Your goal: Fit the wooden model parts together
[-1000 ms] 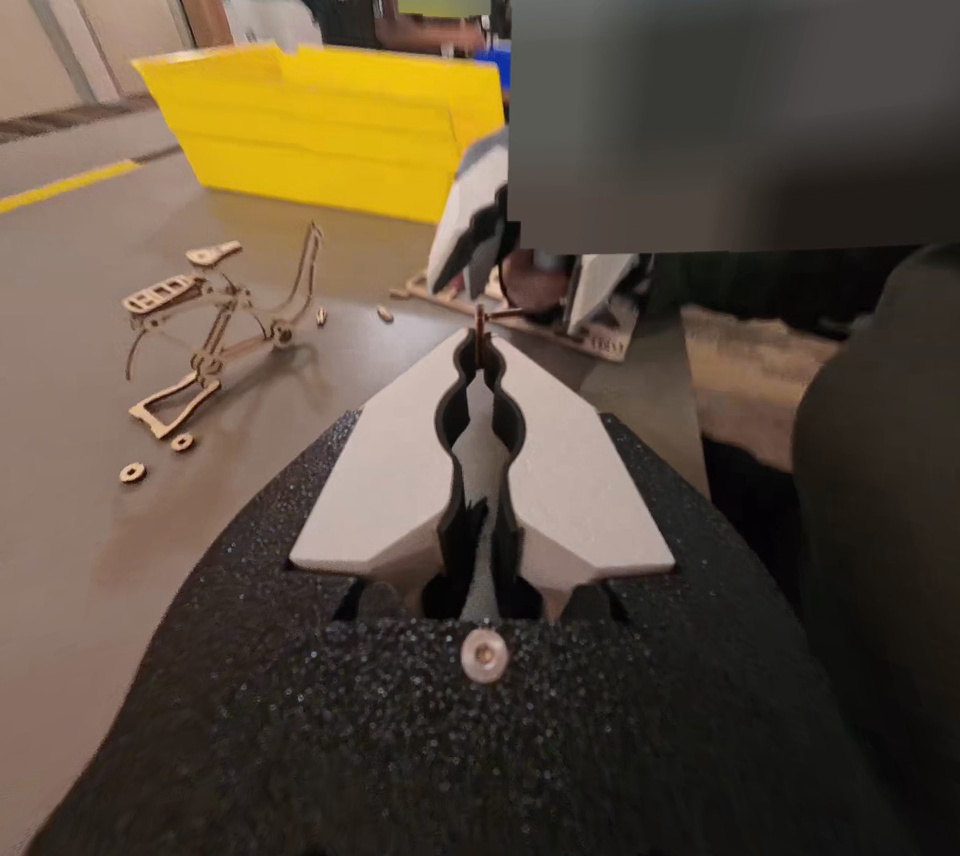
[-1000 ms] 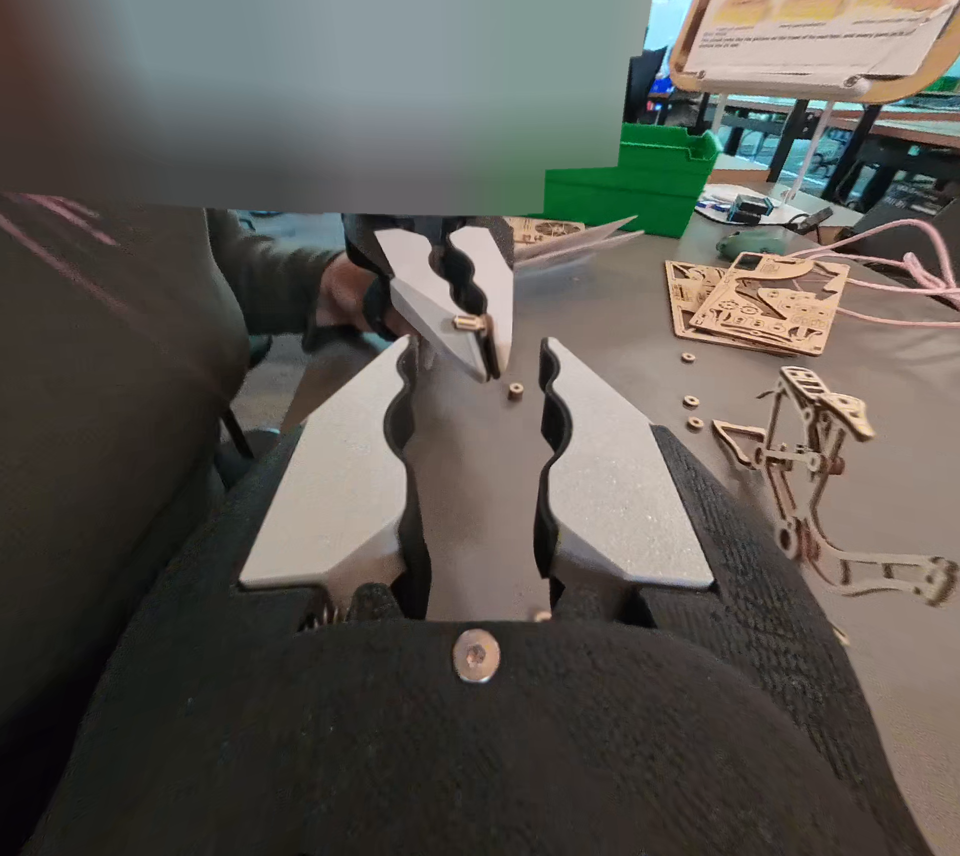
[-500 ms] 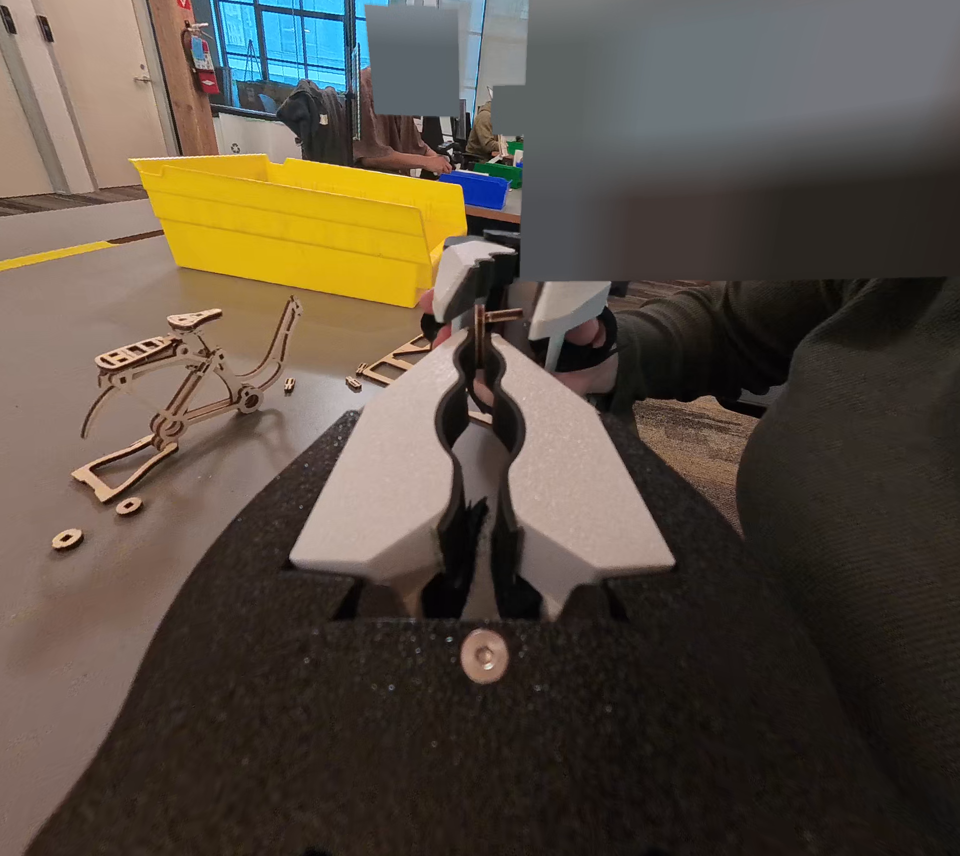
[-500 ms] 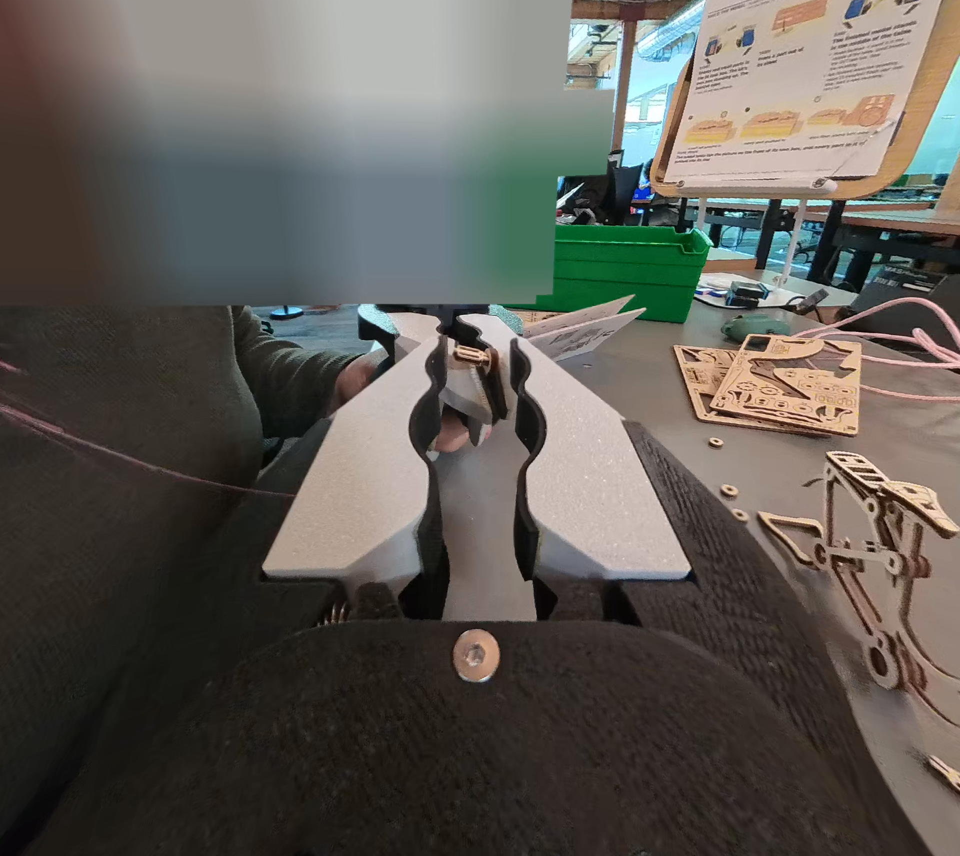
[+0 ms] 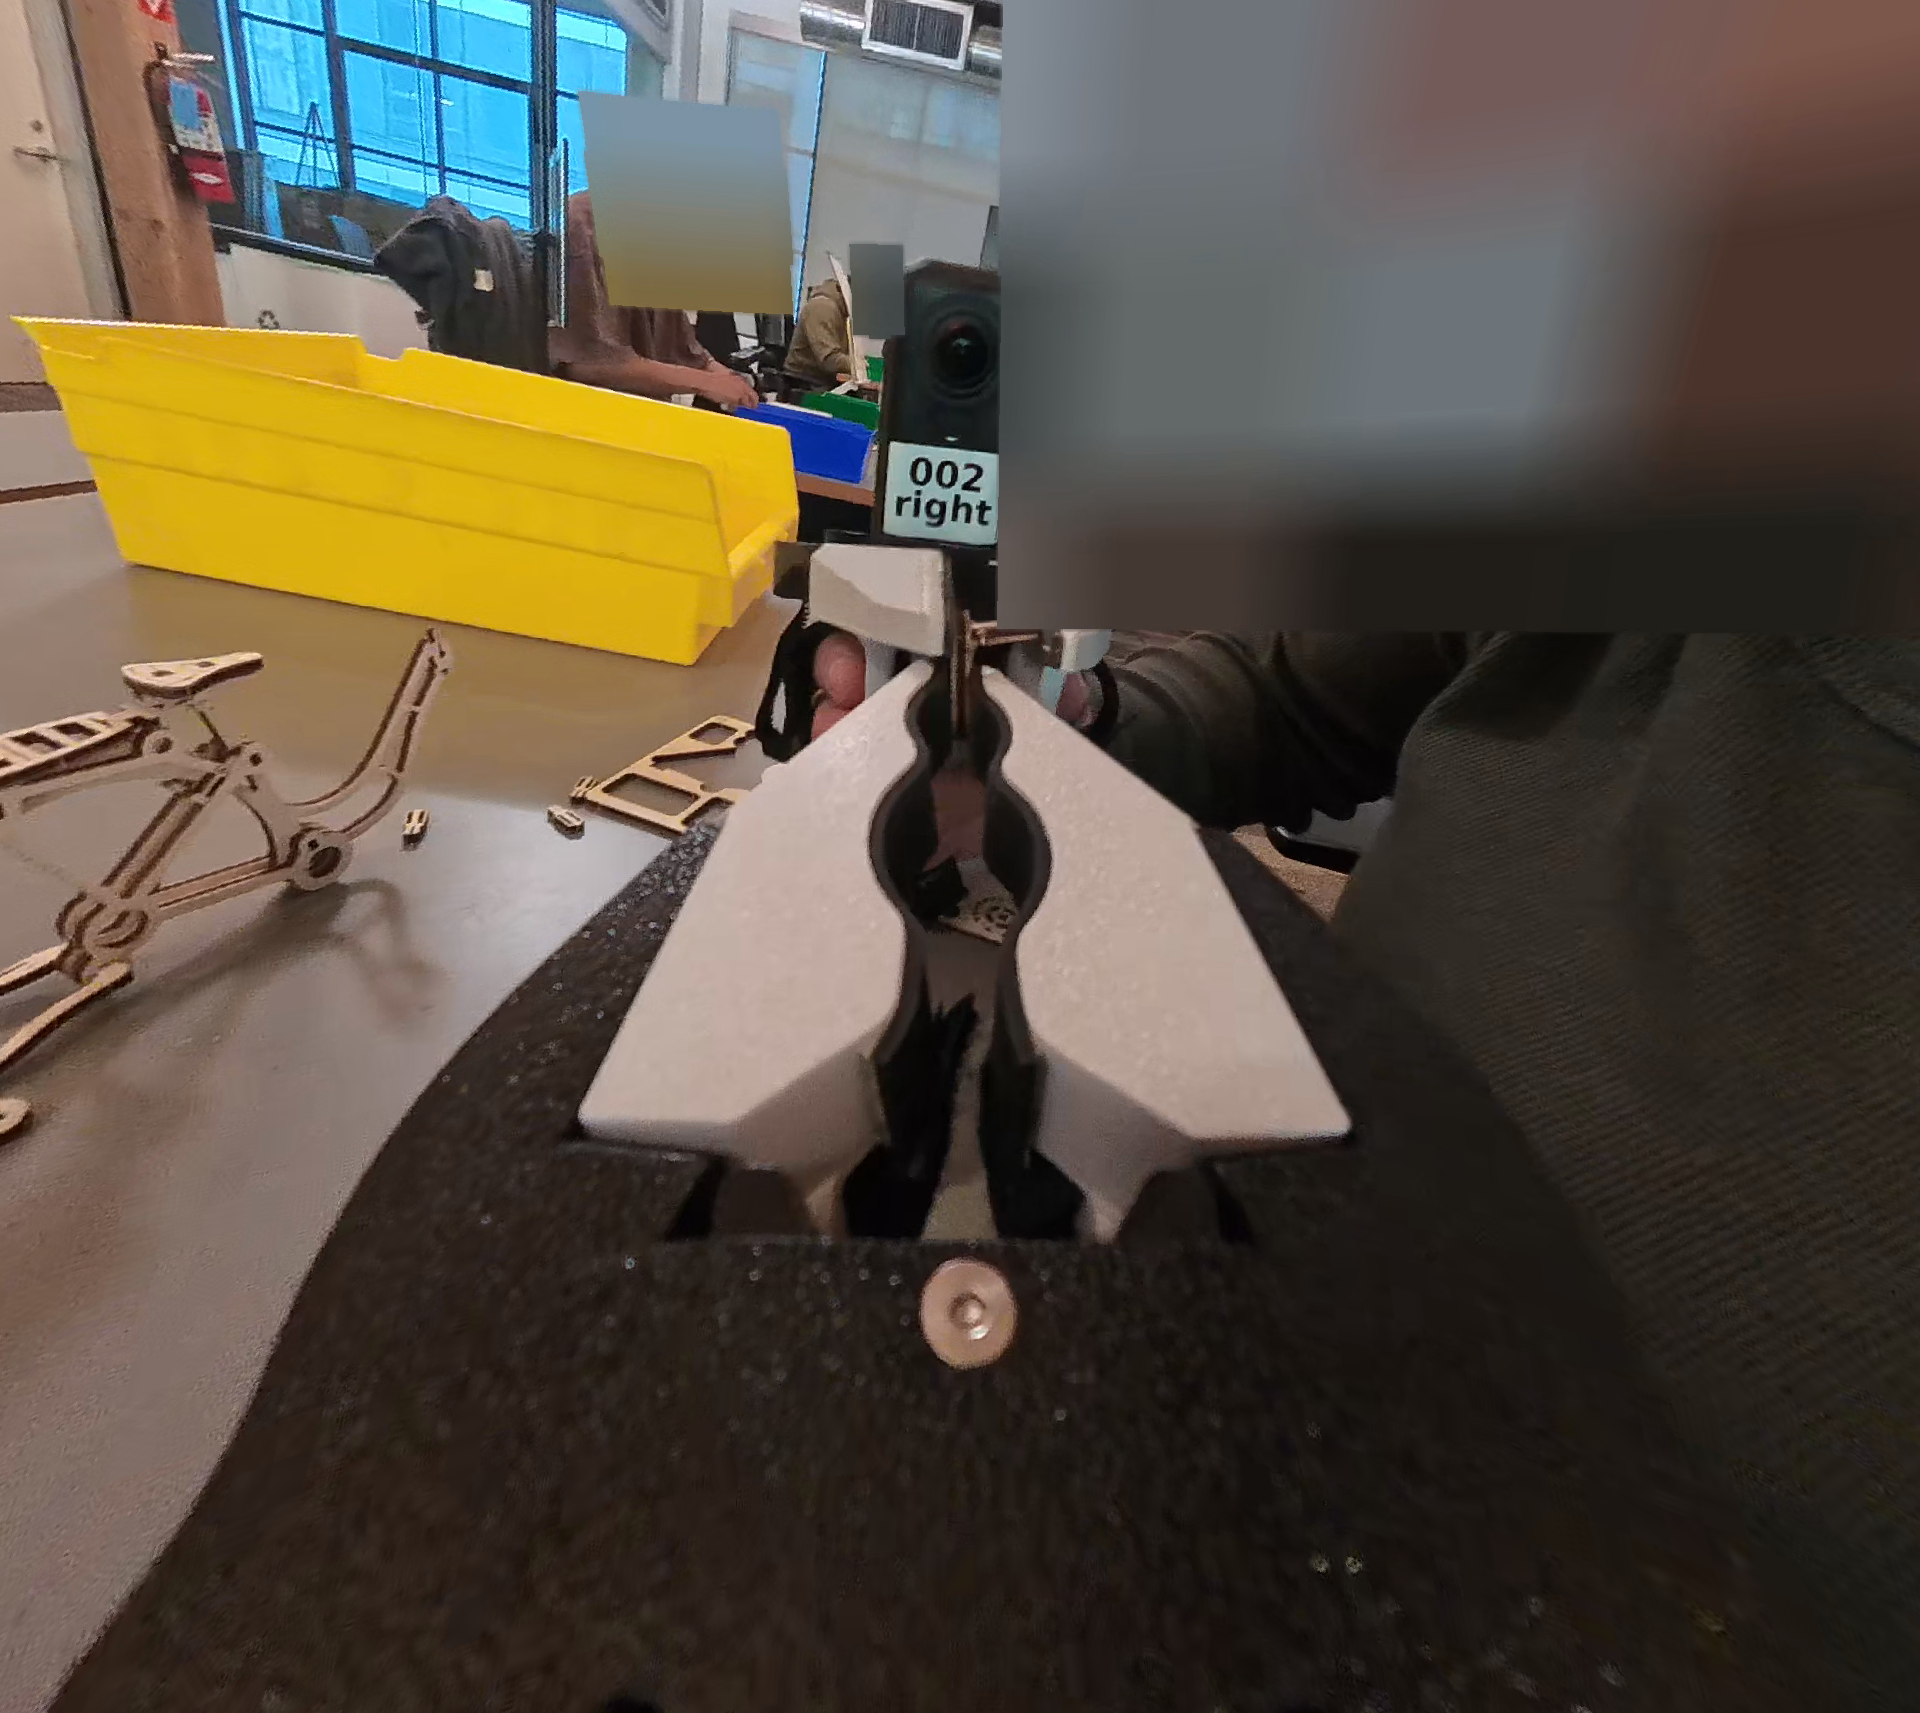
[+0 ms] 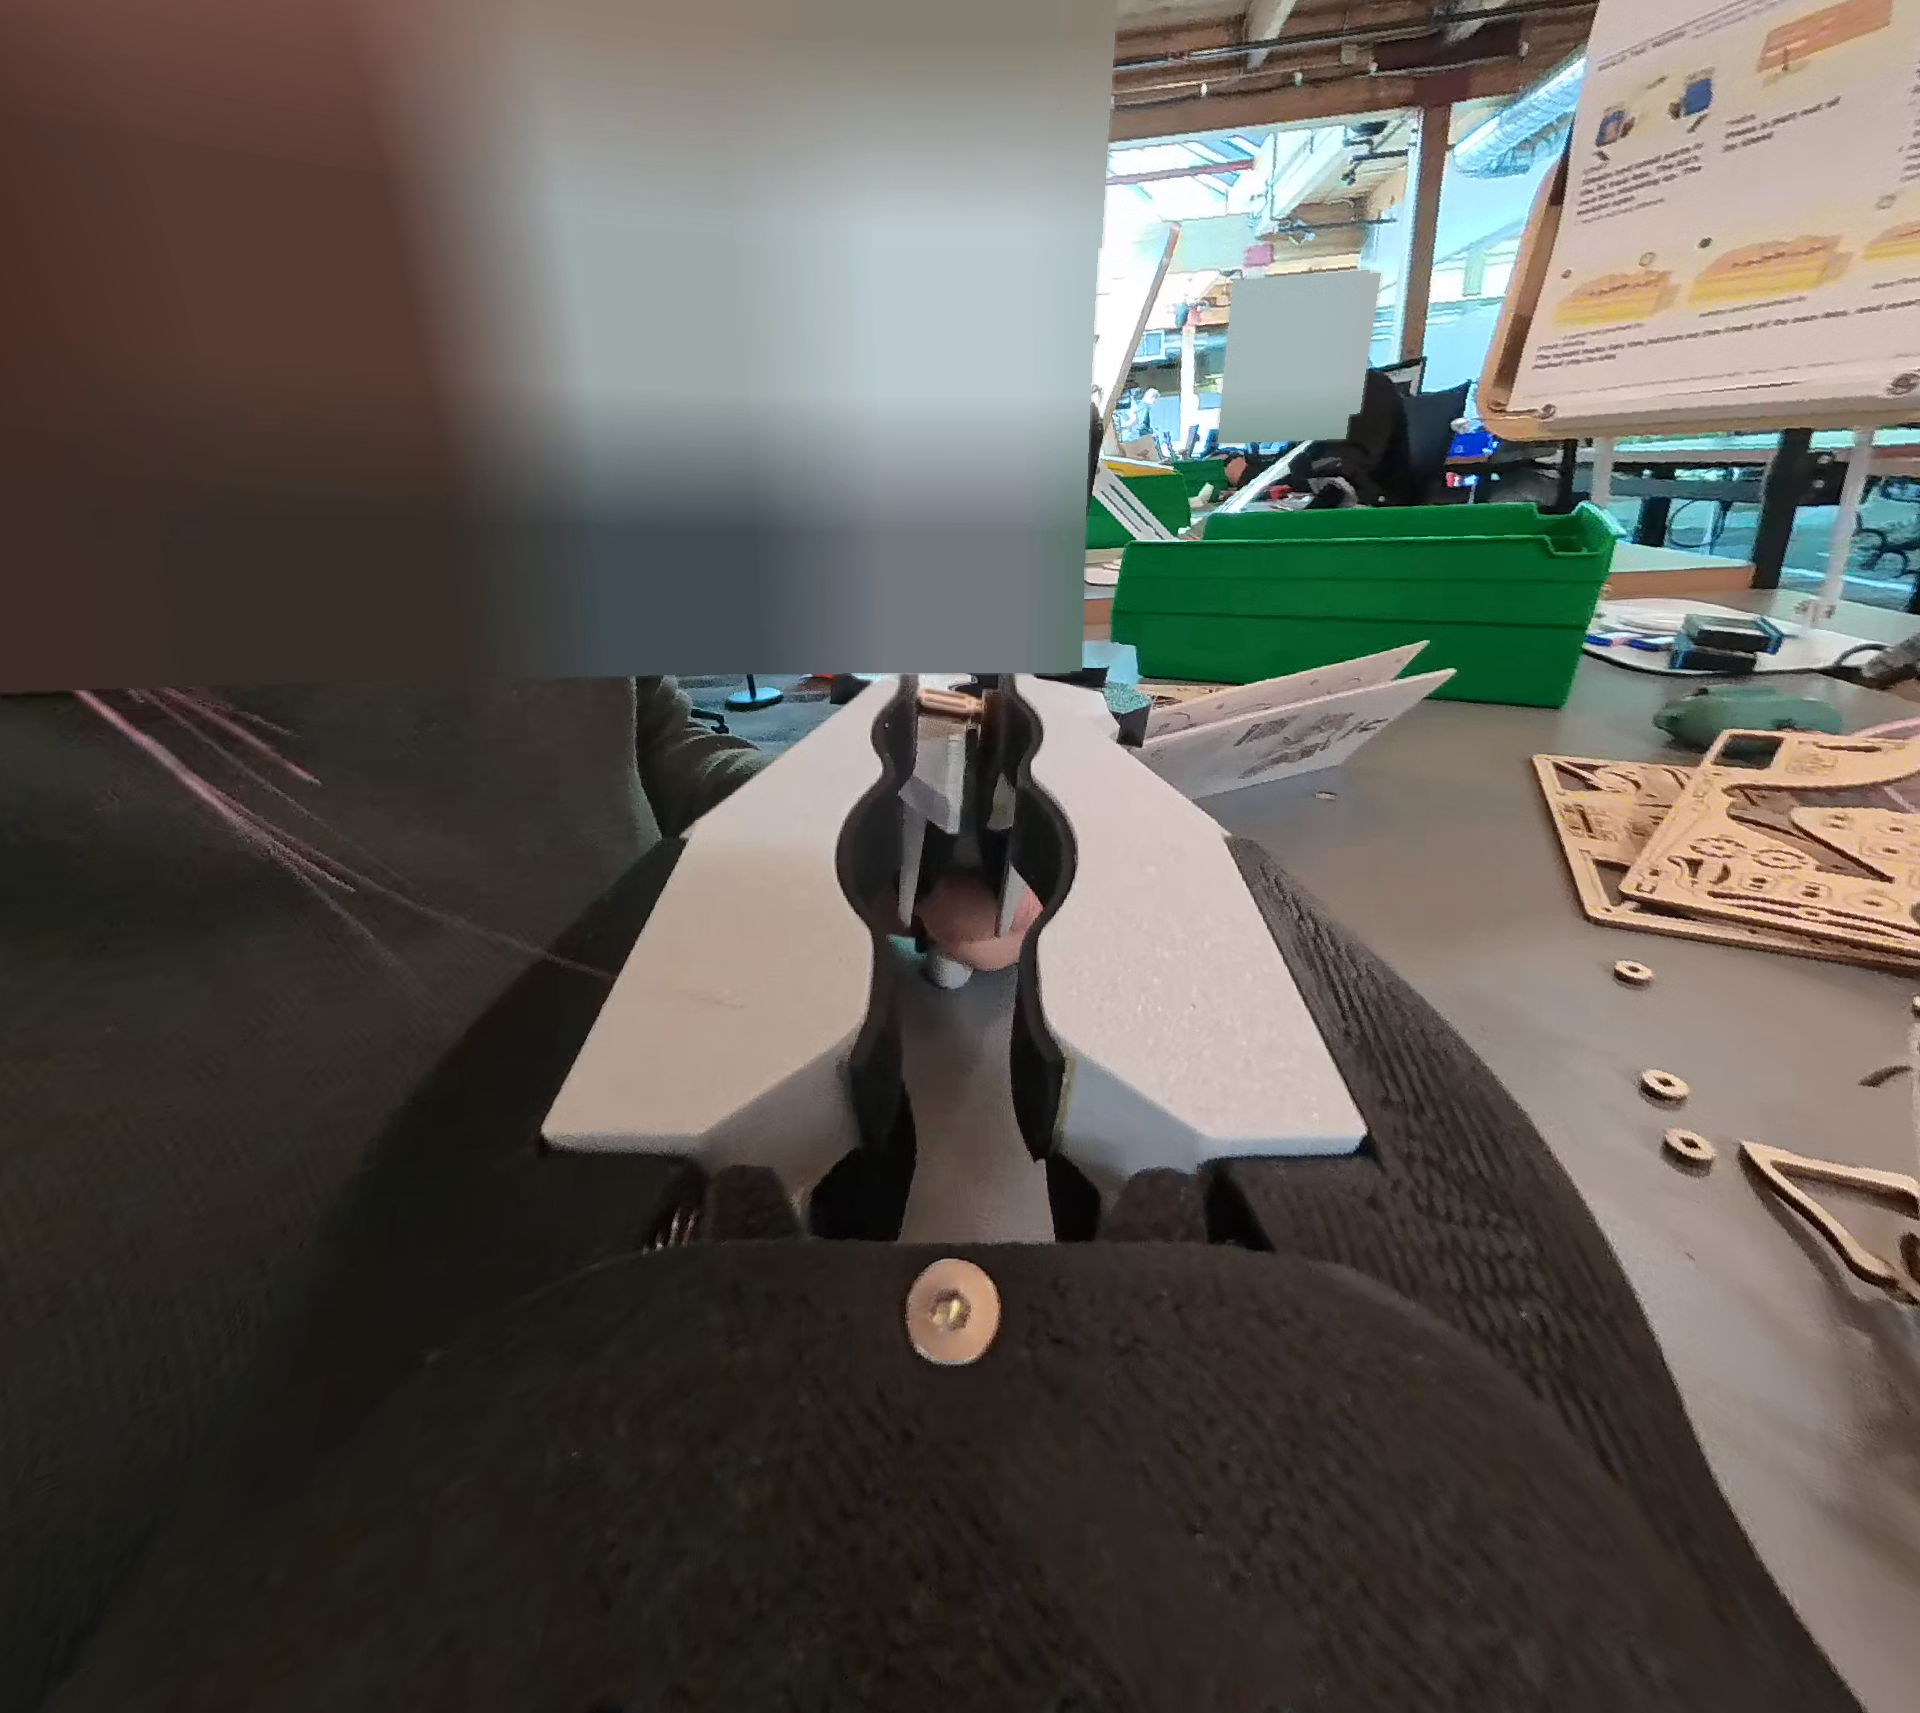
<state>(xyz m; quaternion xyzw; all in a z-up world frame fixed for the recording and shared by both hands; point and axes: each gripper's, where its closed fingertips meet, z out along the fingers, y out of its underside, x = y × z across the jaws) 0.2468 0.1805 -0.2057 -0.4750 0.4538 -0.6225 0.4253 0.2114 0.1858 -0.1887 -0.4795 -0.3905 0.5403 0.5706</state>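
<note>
A: Both grippers are up off the table, nose to nose. The left gripper has its fingers pinched nearly together at the tips, nipping a thin wooden disc edge-on.

B: And a small wooden pin sticks sideways out of that disc. From the right wrist view the right gripper has narrowed to a slim gap, tips either side of the pin — whether it truly grips it, I cannot tell.

A: The left gripper sits right between those fingers, a hand showing behind it.

B: Down on the table, the half-built wooden bicycle frame stands toward the left edge, well apart from the action, with a yellow bin behind it.

A: Cut-out wooden sheets lie toward the right edge, small wooden washers loose just beside them, a green bin at the far side.
</note>
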